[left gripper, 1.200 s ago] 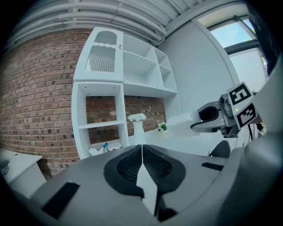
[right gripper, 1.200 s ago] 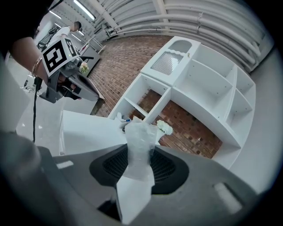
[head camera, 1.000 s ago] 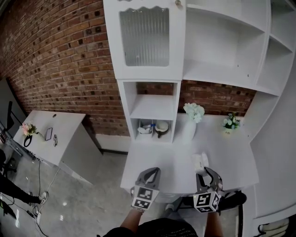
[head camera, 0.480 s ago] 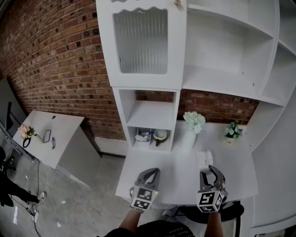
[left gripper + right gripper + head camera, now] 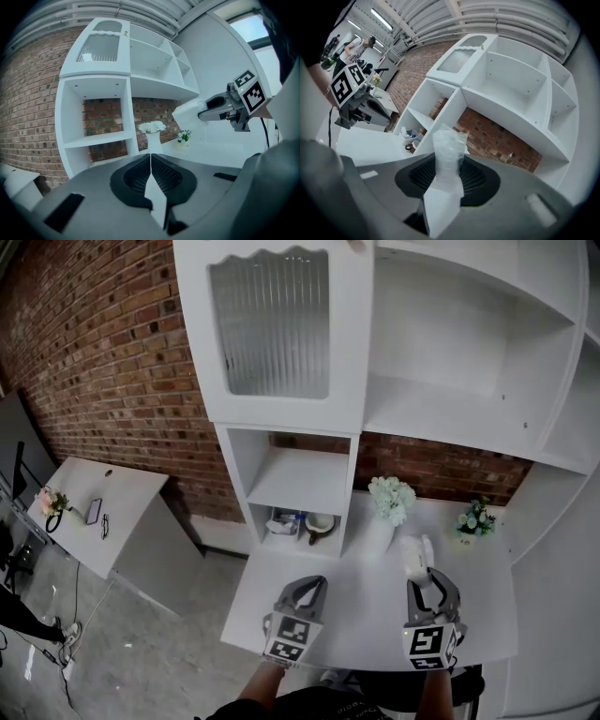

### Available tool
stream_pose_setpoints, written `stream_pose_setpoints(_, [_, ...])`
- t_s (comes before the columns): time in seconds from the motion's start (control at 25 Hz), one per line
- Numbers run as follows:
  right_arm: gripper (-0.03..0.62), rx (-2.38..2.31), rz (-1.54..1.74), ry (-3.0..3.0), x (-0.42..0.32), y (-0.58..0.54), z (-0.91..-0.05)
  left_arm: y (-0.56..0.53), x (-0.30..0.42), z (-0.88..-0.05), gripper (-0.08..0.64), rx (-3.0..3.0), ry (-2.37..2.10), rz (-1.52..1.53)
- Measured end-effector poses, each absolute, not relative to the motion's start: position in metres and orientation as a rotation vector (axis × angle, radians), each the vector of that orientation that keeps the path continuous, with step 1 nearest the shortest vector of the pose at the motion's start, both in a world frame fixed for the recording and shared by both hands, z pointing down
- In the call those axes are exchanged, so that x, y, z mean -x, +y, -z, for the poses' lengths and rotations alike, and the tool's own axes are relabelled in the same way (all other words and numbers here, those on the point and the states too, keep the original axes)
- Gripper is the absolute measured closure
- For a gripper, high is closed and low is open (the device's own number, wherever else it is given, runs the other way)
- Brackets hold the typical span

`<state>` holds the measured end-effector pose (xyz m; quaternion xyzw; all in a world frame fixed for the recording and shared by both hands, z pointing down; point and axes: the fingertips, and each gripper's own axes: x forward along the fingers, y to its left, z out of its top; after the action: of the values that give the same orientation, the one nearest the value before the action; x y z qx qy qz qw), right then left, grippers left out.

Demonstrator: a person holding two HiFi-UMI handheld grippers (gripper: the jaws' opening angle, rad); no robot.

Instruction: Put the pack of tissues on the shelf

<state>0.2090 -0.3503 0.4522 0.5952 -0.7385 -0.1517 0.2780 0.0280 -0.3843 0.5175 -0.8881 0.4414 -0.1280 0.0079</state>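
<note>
While we hold both grippers out over the white worktop (image 5: 356, 601), the right gripper (image 5: 424, 585) has its fingers (image 5: 506, 197) clenched on the pack of tissues (image 5: 447, 152). The pack is a clear, crinkled wrapper with white inside. It stands upright between the pads and juts forward past the fingertips. In the head view it shows as a pale block just ahead of the right fingers, carried above the worktop. The left gripper (image 5: 309, 589) is empty, its fingers (image 5: 93, 197) pressed together with only a thin seam between them.

Ahead of both sets of fingers rises the white shelf unit (image 5: 450, 334). Its wide open shelf (image 5: 441, 413) lies above and beyond the right fingers. Higher up, ahead of the left fingers, is a cupboard door with ribbed glass (image 5: 272, 324). Under it are two small cubbies, and the lower cubby (image 5: 298, 521) holds a few small items we cannot make out well.

Beyond the fingertips, between the two grippers' lines, a white vase of white flowers (image 5: 389, 502) stands on the worktop. A small potted plant (image 5: 475, 519) sits further back, to the right of the right fingers. A brick wall (image 5: 103, 381) runs behind, off to the left of the left fingers.
</note>
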Motion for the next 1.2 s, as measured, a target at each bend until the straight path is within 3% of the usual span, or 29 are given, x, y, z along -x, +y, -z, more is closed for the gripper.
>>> stream_pose_setpoints(0.36, [0.452, -1.526, 0.475, -1.964, -0.215, -0.366, -0.423, -0.404, -0.044, -0.511, 0.548, 2.778, 1.373, 0.406])
stream_pose_setpoints(1.2, [0.452, -1.438, 0.873, -1.977, -0.174, -0.405, -0.264, -0.425, -0.023, -0.498, 0.548, 2.787, 1.33, 0.407])
